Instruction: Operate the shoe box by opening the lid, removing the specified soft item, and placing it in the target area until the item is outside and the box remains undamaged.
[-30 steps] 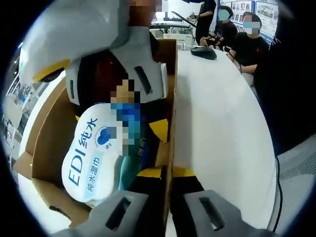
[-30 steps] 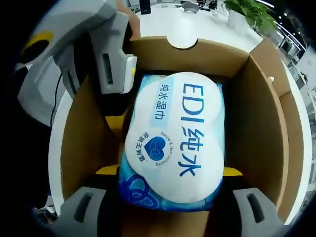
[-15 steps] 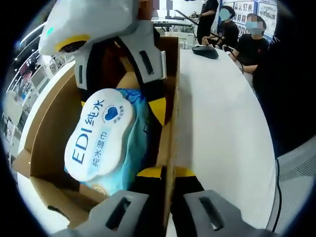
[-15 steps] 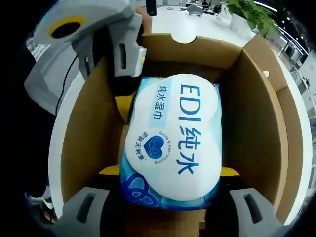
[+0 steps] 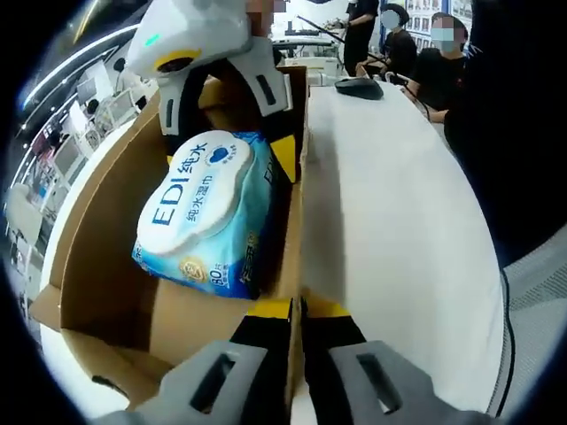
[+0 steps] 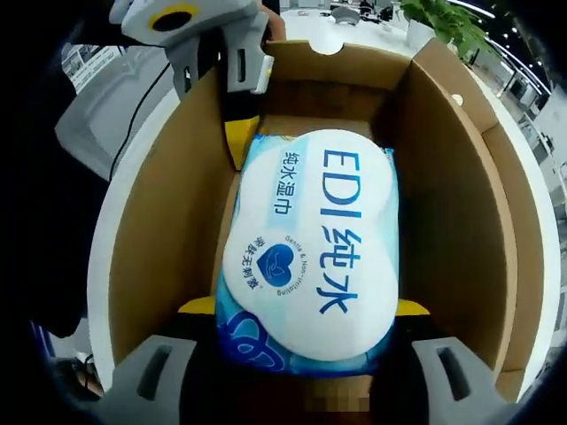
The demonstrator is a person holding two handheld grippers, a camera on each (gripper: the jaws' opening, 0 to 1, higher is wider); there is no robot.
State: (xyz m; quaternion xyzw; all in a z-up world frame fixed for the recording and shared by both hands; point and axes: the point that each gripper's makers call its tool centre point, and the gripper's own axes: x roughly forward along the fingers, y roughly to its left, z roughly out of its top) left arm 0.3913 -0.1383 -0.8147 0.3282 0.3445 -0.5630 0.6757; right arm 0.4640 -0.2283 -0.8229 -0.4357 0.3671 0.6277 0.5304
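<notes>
The wet wipes pack (image 6: 310,252), clamped by the right gripper (image 6: 306,310), has been raised higher in the shoe box (image 6: 168,204); the box wall (image 5: 295,212) stays pinched by the left gripper (image 5: 296,310).

Wet-wipes pack (image 6: 310,239): near end hidden behind right gripper (image 6: 301,310) jaws, small print on the label too fine to read. Shoe box (image 5: 97,239): floor under the pack hidden, near corner cut off by the left gripper view's edge. Left gripper (image 5: 299,310): the box wall between its jaws hides the pad faces.
</notes>
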